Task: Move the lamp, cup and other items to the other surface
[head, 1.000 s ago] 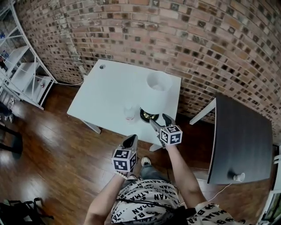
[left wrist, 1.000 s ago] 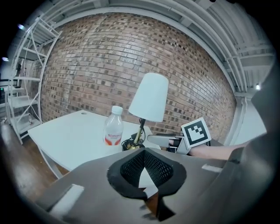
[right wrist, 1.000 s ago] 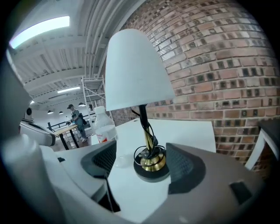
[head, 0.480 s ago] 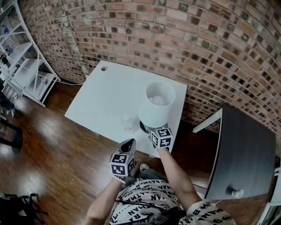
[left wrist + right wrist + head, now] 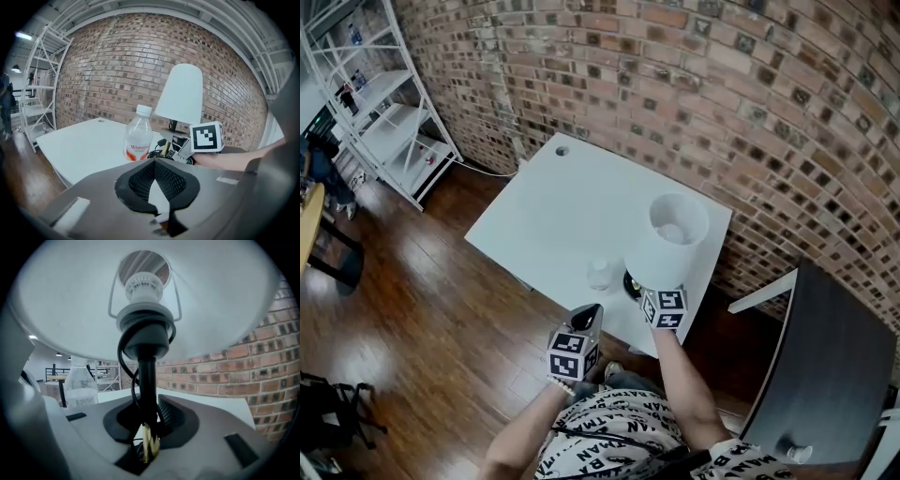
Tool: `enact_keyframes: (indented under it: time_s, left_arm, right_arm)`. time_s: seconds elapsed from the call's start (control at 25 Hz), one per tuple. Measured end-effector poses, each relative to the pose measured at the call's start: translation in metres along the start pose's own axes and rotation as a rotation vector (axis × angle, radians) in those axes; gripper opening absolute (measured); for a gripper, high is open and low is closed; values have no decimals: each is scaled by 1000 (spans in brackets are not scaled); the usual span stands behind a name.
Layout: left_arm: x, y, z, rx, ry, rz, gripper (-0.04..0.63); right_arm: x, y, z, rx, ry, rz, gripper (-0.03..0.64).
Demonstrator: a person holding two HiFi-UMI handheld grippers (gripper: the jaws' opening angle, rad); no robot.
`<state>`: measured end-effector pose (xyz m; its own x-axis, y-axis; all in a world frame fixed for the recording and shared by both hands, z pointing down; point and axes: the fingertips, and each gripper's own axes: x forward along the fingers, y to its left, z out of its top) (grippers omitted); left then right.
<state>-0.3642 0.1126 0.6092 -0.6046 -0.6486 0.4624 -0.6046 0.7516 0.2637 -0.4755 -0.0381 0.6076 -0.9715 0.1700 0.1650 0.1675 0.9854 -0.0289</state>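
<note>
Brick wall (image 5: 750,112) ran behind the white table (image 5: 553,206). A dark table (image 5: 834,375) stood well apart on my right, w/ a metal rack (image 5: 384,103) far left. The lamp (image 5: 670,239) sat near the white table's front-right corner, cord looped round its stem. A plastic bottle (image 5: 600,274) stood upright just beside it, on the left. My right gripper (image 5: 147,420) was under the shade, fingers closing on the lamp stem, pads against it; the shade filled the view above. My left gripper (image 5: 157,183) hung off the table's front edge, fingers together & empty, w/ the bottle straight ahead.
</note>
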Motion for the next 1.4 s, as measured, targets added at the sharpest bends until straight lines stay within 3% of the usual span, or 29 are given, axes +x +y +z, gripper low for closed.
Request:
enact_keyframes:
  time_s: [0.28, 0.44, 0.72, 1.04, 1.4]
  left_arm:
    - [-2, 9, 4, 5, -14, 7, 2]
    - [0, 11, 2, 3, -4, -7, 2]
    - [-7, -6, 15, 27, -5, -85, 2]
    - [-10, -69, 13, 122, 43, -268, 2]
    - [-38, -170, -34, 213, 120, -493, 3]
  right_arm:
    - [10, 4, 10, -55, 14, 17, 51]
    - [6, 2, 20, -24, -4, 11, 44]
    - [-25, 7, 53, -79, -31, -46, 41]
    - [-131, -18, 80, -72, -55, -233, 41]
    - [-282, -39, 54, -25, -14, -496, 41]
